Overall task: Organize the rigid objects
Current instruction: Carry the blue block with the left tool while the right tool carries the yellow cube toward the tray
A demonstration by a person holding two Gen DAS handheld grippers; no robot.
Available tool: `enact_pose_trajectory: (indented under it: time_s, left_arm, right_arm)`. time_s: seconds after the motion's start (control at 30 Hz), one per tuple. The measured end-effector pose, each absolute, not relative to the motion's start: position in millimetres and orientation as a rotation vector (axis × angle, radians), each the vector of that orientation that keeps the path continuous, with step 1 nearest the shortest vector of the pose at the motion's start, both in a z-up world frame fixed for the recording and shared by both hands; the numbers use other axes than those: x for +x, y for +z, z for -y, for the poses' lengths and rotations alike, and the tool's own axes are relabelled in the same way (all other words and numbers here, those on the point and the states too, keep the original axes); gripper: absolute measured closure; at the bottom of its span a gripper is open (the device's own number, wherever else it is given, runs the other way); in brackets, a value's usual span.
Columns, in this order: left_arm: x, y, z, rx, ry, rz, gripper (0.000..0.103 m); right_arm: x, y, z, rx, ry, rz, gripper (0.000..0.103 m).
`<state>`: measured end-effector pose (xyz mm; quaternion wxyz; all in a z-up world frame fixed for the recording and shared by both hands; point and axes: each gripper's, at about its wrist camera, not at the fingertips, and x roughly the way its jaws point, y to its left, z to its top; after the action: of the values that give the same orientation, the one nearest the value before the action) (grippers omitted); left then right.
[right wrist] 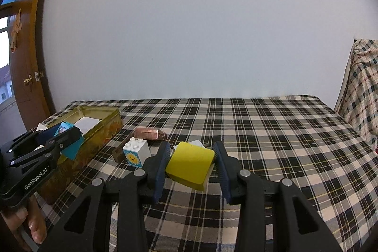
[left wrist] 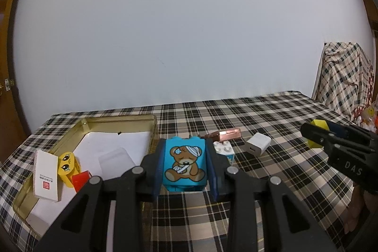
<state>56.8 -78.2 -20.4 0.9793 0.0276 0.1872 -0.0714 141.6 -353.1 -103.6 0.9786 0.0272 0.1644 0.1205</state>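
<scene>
Two grippers are mine, and each has a block in its jaws. My left gripper (left wrist: 184, 165) is clenched on the blue bear block (left wrist: 183, 164), pads pressed flat on its two sides, the printed bear facing up at me. I hold it lifted just right of the gold tin (left wrist: 154, 126), fingers pointing toward the far wall. In the right wrist view this same gripper (right wrist: 62, 136) sits over the tin's (right wrist: 111, 121) near corner, and bare fingers (right wrist: 35, 226) wrap its handle at lower left.

My right gripper (right wrist: 191, 165) grasps the yellow block (right wrist: 190, 163), which sits tilted between the pads above the plaid tablecloth (right wrist: 271, 134); from the left wrist it (left wrist: 317, 134) shows at the far right.

Inside the tin lie a yellow face block (left wrist: 67, 165), a red block (left wrist: 81, 181) touching it, and a white card (left wrist: 46, 175) on the left. On the cloth between my grippers stand a white sun block (right wrist: 136, 154), a copper-coloured case (right wrist: 150, 134) behind it, and a white charger (left wrist: 257, 143).
</scene>
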Motion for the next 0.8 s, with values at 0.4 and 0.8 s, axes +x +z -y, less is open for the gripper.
enact_pose_trajectory:
  time_s: [0.4, 0.8]
  left_arm:
    - [53, -19, 75, 0.04, -0.136, -0.365, 0.072]
    - [51, -19, 61, 0.005, -0.122, -0.372, 0.072]
  right_arm:
    - [125, -99, 346, 0.029, 0.243, -0.24, 0.062]
    - [165, -112, 324, -0.032, 0.374, -0.474, 0.058]
